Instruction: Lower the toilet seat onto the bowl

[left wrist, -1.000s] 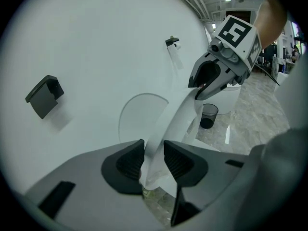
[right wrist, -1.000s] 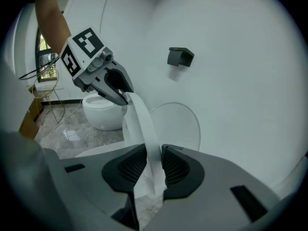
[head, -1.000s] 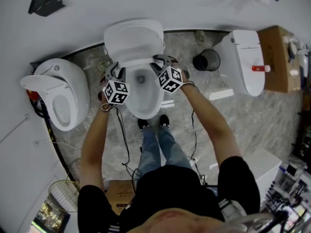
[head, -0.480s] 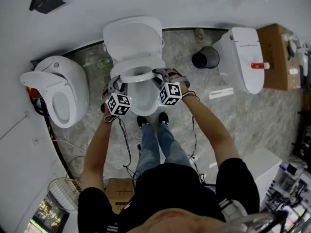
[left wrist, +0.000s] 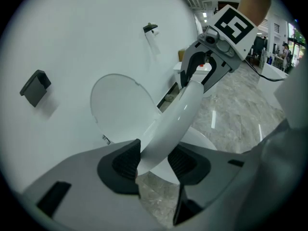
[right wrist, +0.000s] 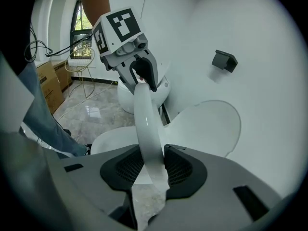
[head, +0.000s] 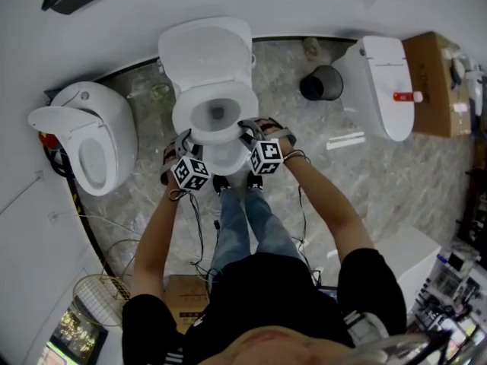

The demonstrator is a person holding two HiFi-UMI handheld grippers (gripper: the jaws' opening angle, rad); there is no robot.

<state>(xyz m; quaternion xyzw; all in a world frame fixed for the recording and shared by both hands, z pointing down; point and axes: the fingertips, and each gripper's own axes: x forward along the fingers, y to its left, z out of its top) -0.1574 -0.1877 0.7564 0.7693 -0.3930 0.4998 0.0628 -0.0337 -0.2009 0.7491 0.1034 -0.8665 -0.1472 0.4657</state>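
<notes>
**Seat nearly down, grip loosening**

The white oval plastic toilet seat (head: 185, 122) sits between the jaws of both tools. The left gripper (left wrist: 154, 160) and the right gripper (right wrist: 150, 166) each clamp its front rim, one facing the other along the ring. Both sets of jaws have just been easing apart with the rim between them. The white ceramic bowl (right wrist: 108, 143) lies just beneath the grippers, and the raised white lid (left wrist: 120, 107) stands beyond them. If the pads let go before the seat meets the bowl, it would likely drop and slam. If one side releases first, the ring could twist on its hinge.
</notes>
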